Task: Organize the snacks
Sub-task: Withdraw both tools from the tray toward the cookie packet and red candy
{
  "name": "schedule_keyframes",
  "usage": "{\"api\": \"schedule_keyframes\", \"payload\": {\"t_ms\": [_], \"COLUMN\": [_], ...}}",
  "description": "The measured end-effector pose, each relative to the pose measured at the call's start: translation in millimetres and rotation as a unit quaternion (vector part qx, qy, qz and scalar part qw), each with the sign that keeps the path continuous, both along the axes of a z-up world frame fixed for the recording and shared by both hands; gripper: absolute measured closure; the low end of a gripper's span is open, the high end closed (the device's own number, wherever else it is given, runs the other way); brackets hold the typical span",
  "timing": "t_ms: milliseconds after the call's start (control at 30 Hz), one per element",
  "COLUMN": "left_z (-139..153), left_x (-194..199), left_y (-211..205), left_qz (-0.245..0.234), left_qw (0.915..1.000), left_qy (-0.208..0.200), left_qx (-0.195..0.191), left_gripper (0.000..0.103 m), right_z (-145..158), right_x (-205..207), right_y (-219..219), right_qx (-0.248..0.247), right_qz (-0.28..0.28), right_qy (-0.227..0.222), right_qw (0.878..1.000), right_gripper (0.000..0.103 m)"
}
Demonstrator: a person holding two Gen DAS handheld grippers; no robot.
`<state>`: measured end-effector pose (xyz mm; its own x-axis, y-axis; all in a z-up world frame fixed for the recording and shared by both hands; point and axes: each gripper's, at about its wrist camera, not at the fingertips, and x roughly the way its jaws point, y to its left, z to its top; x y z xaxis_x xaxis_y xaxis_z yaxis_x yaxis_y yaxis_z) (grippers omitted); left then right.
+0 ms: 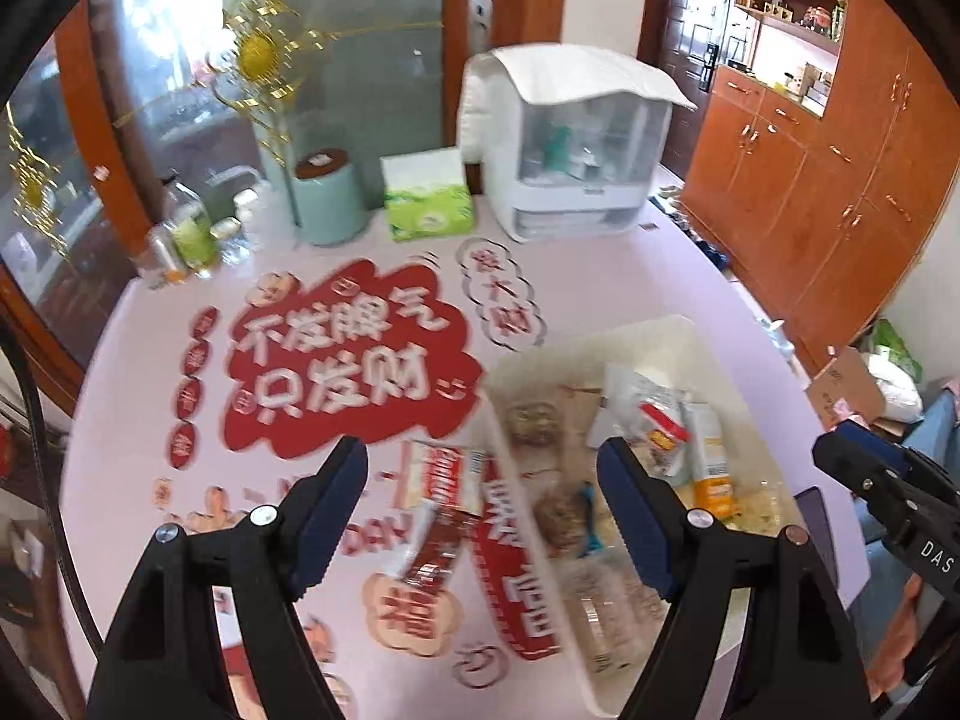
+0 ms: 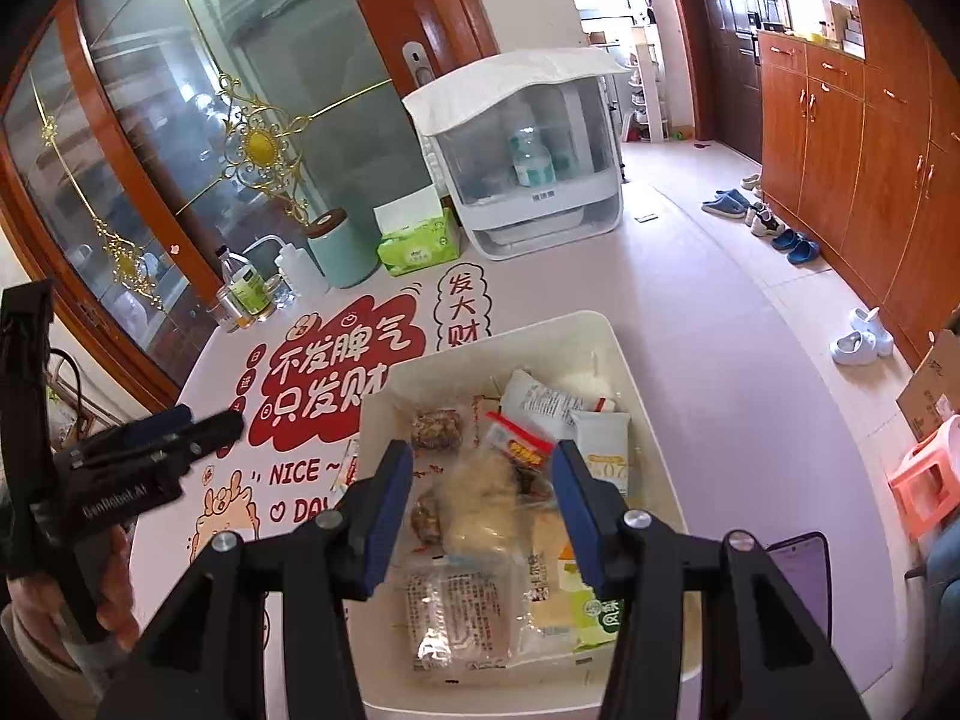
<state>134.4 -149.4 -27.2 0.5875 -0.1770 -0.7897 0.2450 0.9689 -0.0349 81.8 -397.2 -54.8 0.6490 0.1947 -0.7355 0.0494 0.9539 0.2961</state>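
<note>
Left wrist view: your left gripper (image 1: 483, 501) hangs wide and empty over two red packets (image 1: 441, 510) on the table, tray (image 1: 660, 330) wall just right of them; drift and you'll clip it.

Right wrist view: your right gripper (image 2: 483, 513), part-open, holds nothing above the snacks (image 2: 480, 516) in the tray (image 2: 576, 321); the phone (image 2: 801, 576) crowds your right.

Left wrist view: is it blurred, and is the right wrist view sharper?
Left wrist view: motion blur smears the tray and loose packets. Right wrist view: sharp, snacks and mat print readable. Both bend straight edges, fisheye style.
</note>
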Motion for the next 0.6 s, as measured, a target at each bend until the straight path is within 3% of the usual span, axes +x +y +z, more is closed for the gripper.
{"api": "schedule_keyframes", "payload": {"t_ms": [200,400,500,600], "left_z": [39.9,80.3,97.1,110.3], "left_x": [-1.2,-0.8,6.3,20.8], "left_y": [35.5,66.5,78.8,84.1], "left_qz": [-0.001,-0.025,-0.050,-0.095], "left_qw": [0.9979,0.9897,0.9828,0.9679], "left_qy": [-0.040,-0.086,-0.103,-0.125], "left_qx": [0.051,0.112,0.145,0.196], "left_gripper": [0.025,0.025,0.024,0.017], "right_z": [15.4,35.8,47.6,57.6], "right_x": [-2.0,-3.8,-3.6,-2.1], "right_y": [26.6,61.6,80.6,97.9], "right_qx": [0.006,-0.001,-0.002,-0.004], "right_qz": [0.023,0.043,0.042,0.036], "right_qy": [-0.017,-0.031,-0.038,-0.040], "right_qw": [1.000,0.999,0.998,0.999], "right_gripper": [0.054,0.054,0.054,0.054]}}
